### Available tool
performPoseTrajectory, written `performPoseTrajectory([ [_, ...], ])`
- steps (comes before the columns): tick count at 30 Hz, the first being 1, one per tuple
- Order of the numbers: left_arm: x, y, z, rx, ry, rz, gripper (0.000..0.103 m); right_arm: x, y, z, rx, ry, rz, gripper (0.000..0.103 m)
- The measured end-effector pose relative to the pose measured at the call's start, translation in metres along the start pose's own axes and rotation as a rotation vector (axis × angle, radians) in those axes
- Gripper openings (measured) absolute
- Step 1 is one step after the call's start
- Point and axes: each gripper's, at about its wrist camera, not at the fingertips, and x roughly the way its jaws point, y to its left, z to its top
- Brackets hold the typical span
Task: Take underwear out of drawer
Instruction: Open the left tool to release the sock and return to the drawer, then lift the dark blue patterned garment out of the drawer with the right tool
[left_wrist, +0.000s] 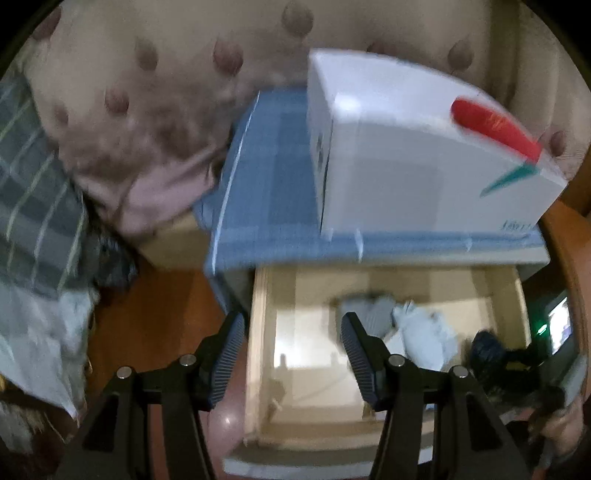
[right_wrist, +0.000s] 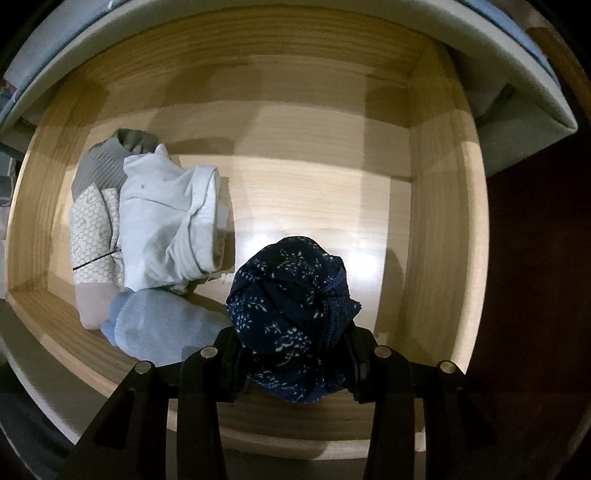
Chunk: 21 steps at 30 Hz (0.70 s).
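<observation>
Looking straight down into the open pale-wood drawer (right_wrist: 436, 206), my right gripper (right_wrist: 291, 356) is shut on a rolled navy underwear bundle with small white flowers (right_wrist: 291, 306), held above the drawer floor near its front. Left of it lie a white garment (right_wrist: 170, 221), a grey ribbed piece (right_wrist: 98, 166), a white patterned piece (right_wrist: 92, 240) and a light blue piece (right_wrist: 159, 325). In the blurred left wrist view, my left gripper (left_wrist: 291, 350) hangs open and empty over the drawer's left front part (left_wrist: 258, 332). The navy bundle (left_wrist: 487, 347) shows at the drawer's right.
A white box with a red mark (left_wrist: 424, 147) stands on the blue-covered cabinet top (left_wrist: 266, 192) above the drawer. A dotted pinkish quilt (left_wrist: 129, 110) and a plaid cushion (left_wrist: 33, 206) lie to the left, over a reddish-brown floor (left_wrist: 159, 302).
</observation>
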Motion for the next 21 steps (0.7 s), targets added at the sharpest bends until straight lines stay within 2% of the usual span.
performPoseTrajectory([
  [6, 0.031, -0.008, -0.040, -0.034, 0.052, 0.019, 0.056, -0.009, 0.004, -0.004, -0.004, -0.033, -0.016, 0.039],
  [11, 0.045, -0.018, -0.057, -0.024, 0.090, 0.038, 0.056, -0.020, 0.004, -0.011, 0.009, -0.079, -0.017, 0.039],
  [15, 0.037, -0.019, -0.056, -0.034, 0.036, 0.051, 0.056, -0.027, 0.006, -0.013, 0.010, -0.105, -0.021, 0.039],
  [21, 0.034, -0.016, -0.056, -0.055, 0.015, 0.066, 0.056, -0.039, 0.011, -0.020, 0.002, -0.161, -0.029, 0.039],
])
